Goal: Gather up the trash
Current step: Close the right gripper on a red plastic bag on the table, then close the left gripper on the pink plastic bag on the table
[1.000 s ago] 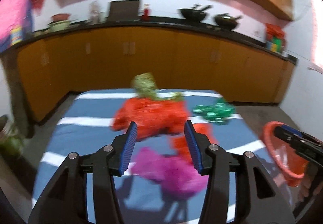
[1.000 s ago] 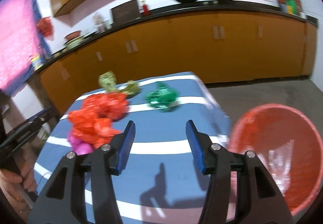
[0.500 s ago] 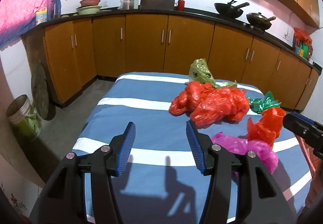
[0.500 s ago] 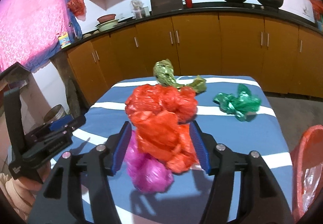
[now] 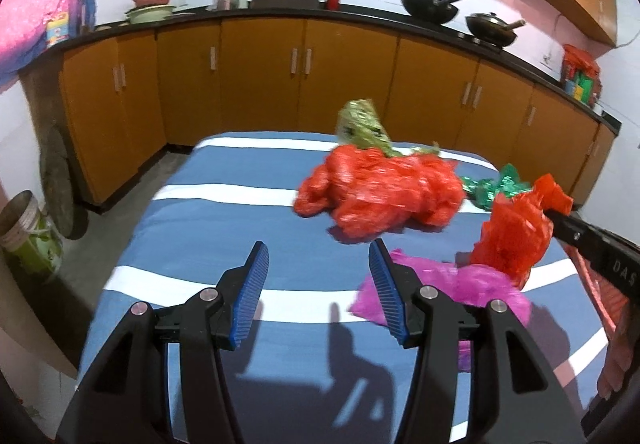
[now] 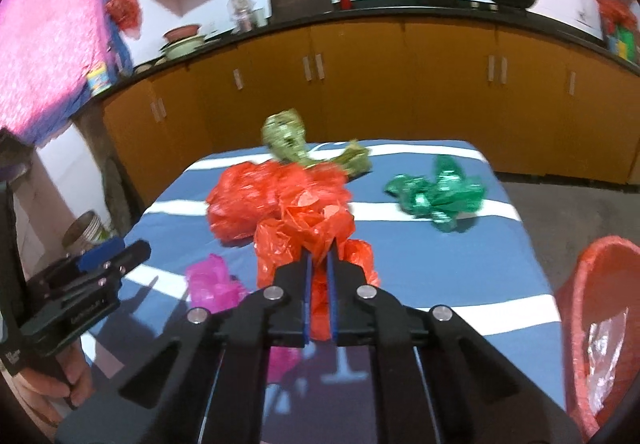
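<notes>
My right gripper (image 6: 319, 264) is shut on a small crumpled red plastic bag (image 6: 308, 232), held just above the blue striped table (image 6: 440, 268); the bag also shows in the left wrist view (image 5: 514, 236). My left gripper (image 5: 316, 272) is open and empty over the table's near left part. A larger red bag (image 5: 380, 191), a magenta bag (image 5: 460, 288), an olive-green bag (image 5: 360, 123) and a shiny green wrapper (image 5: 496, 187) lie on the table. A red basket (image 6: 600, 324) stands at the right edge.
Orange kitchen cabinets (image 5: 304, 75) with a black counter run behind the table. Woks (image 5: 432, 7) and bowls sit on the counter. A tin bucket (image 5: 28, 232) stands on the floor at the left. The basket holds a clear plastic piece (image 6: 604, 340).
My right gripper has closed on the small red bag and lifted it slightly. My left gripper stays open and has shifted a little toward the trash pile.
</notes>
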Available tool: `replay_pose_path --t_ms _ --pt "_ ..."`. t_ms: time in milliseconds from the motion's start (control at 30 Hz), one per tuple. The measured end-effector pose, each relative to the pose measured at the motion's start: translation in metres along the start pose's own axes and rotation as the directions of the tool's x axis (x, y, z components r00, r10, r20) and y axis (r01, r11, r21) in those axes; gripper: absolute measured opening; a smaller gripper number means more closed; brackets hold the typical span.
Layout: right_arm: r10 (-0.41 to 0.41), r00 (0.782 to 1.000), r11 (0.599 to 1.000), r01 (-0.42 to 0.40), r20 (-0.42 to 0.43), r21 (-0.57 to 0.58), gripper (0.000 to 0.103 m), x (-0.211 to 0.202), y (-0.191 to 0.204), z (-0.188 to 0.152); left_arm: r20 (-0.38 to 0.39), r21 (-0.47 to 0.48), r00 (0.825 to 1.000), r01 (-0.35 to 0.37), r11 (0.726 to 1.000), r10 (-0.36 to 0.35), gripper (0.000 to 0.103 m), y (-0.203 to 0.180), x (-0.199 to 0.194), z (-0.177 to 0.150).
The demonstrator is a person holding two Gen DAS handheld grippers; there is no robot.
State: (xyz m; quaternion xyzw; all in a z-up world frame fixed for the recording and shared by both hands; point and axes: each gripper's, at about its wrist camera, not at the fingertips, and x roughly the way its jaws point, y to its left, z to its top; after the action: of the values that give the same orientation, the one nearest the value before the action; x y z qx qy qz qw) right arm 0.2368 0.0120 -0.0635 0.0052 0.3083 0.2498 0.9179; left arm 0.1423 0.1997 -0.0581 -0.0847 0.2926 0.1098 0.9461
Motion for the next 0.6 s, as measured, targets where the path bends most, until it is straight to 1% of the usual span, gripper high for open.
replay_pose_path --t_ms 167,267,367,533,600 --pt "-0.045 0.999 0.998 0.043 0.025 0.055 0.008 -0.016 -0.030 0.001 -0.010 0.030 0.997 0.075 0.997 -0.075 0.060 -0.028 -0.001 -0.001" --pt "-0.062 0.998 0.995 0.059 0.032 0.078 0.008 -0.024 -0.044 -0.001 -0.023 0.056 0.994 0.108 0.993 -0.106 0.062 -0.047 0.000 -0.001" --pt "-0.072 0.997 0.994 0.069 0.029 0.084 0.008 -0.028 -0.051 -0.004 -0.038 0.054 0.989 0.142 0.988 -0.140 0.063 -0.060 0.000 -0.002" --pt "-0.079 0.997 0.993 0.077 0.025 0.093 0.008 -0.033 -0.056 -0.008 -0.051 0.050 0.986 0.164 0.985 -0.162 0.063 -0.075 -0.002 -0.004" --pt "-0.081 0.996 0.992 0.078 0.024 0.094 0.008 -0.034 -0.058 -0.009 -0.037 0.044 0.984 0.174 0.984 -0.172 0.063 -0.078 -0.008 -0.005"
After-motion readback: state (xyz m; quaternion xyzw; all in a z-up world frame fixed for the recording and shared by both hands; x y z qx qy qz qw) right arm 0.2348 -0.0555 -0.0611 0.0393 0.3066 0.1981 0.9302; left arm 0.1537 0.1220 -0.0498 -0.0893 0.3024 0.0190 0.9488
